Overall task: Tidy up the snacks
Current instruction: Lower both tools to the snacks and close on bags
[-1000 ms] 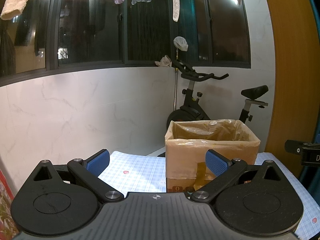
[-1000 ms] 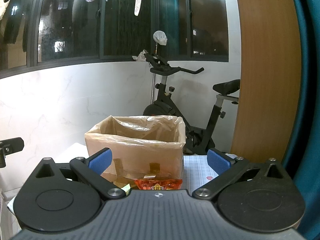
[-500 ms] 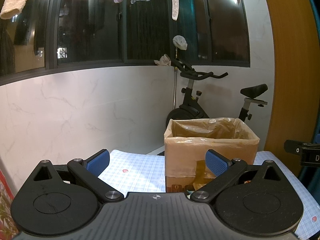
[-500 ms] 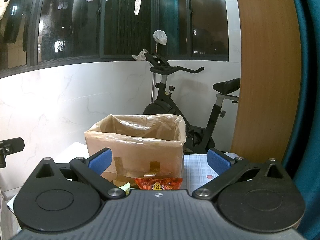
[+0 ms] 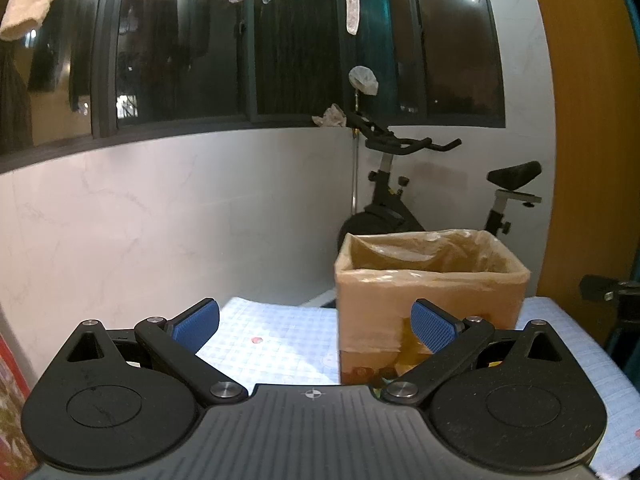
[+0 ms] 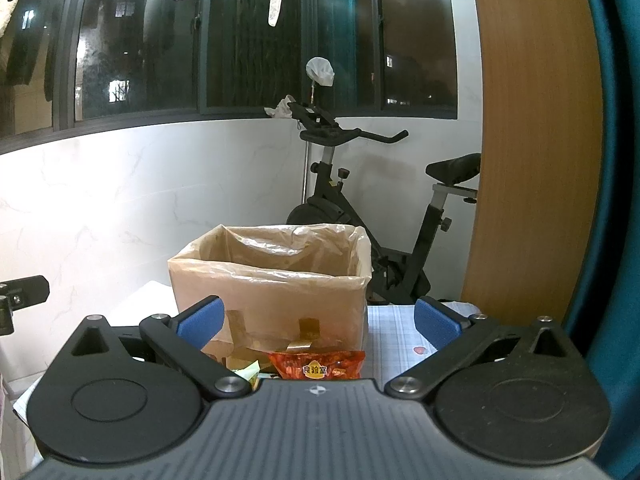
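Since 1 second ago almost nothing has shifted: in the left wrist view the cardboard box (image 5: 430,292) sits slightly further right, and the right wrist view matches.

A blue-checked tablecloth (image 5: 280,336) covers the table below a white marble wall and dark windows hung with laundry. An exercise bike (image 6: 360,216) stands behind the box, with a wooden panel at right.

The left gripper (image 5: 316,322) is spread wide and holds nothing. The right gripper (image 6: 318,322) is equally wide, also holding nothing. The plastic-lined box stands beyond both; a red snack packet (image 6: 316,364) lies at its base, just beside a yellow-green wrapper (image 6: 248,372).
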